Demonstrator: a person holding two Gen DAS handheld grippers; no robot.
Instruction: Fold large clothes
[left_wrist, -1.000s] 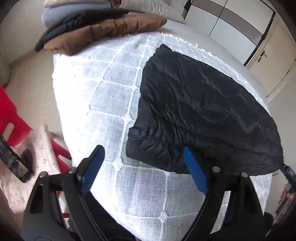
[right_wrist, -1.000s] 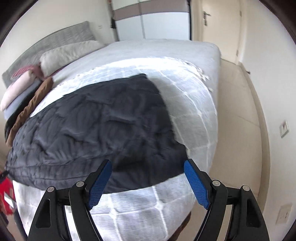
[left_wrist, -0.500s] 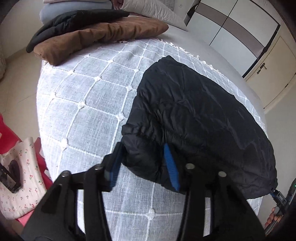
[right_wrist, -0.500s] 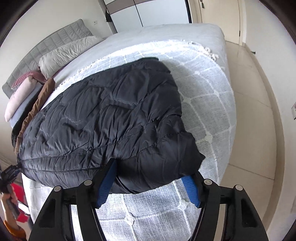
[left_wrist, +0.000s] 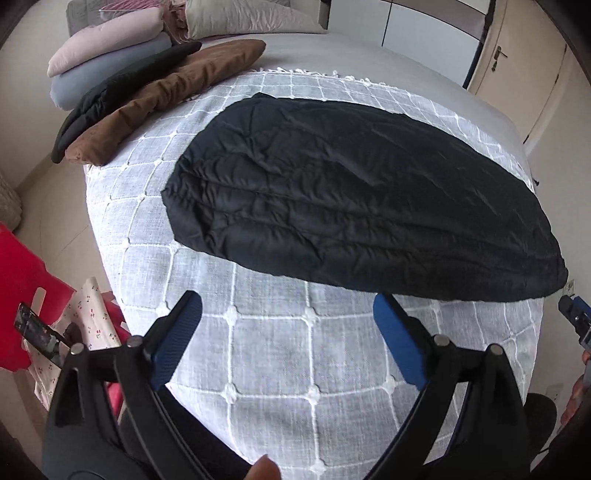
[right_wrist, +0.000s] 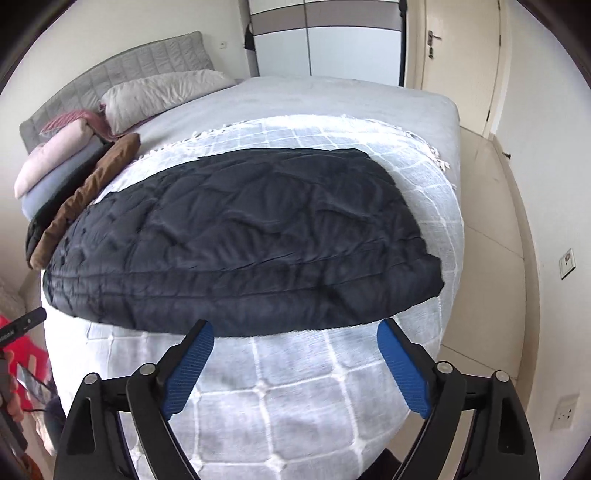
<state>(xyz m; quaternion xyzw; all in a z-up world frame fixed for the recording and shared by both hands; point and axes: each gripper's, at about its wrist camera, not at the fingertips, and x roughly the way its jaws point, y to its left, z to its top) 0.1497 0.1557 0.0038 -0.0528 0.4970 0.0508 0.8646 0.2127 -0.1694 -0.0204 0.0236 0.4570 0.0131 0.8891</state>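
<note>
A large black quilted jacket (left_wrist: 354, 199) lies folded flat on the white-checked grey bedspread (left_wrist: 280, 354); it also shows in the right wrist view (right_wrist: 243, 240). My left gripper (left_wrist: 288, 339) is open and empty, a little short of the jacket's near edge. My right gripper (right_wrist: 295, 365) is open and empty, just short of the jacket's near edge toward its right corner. The tip of my right gripper (left_wrist: 576, 317) shows at the far right edge of the left wrist view.
A pile of folded clothes, brown (left_wrist: 166, 96), black, blue-grey and pink, sits at the bed's left by a pillow (right_wrist: 162, 92). A red stool (left_wrist: 22, 280) and a flowered cloth (left_wrist: 85, 317) stand on the floor at left. Wardrobe and door are behind.
Both grippers held the jacket's near edge half a second ago. Now both have opened, let go and pulled back, and the jacket lies flat on the bed.
</note>
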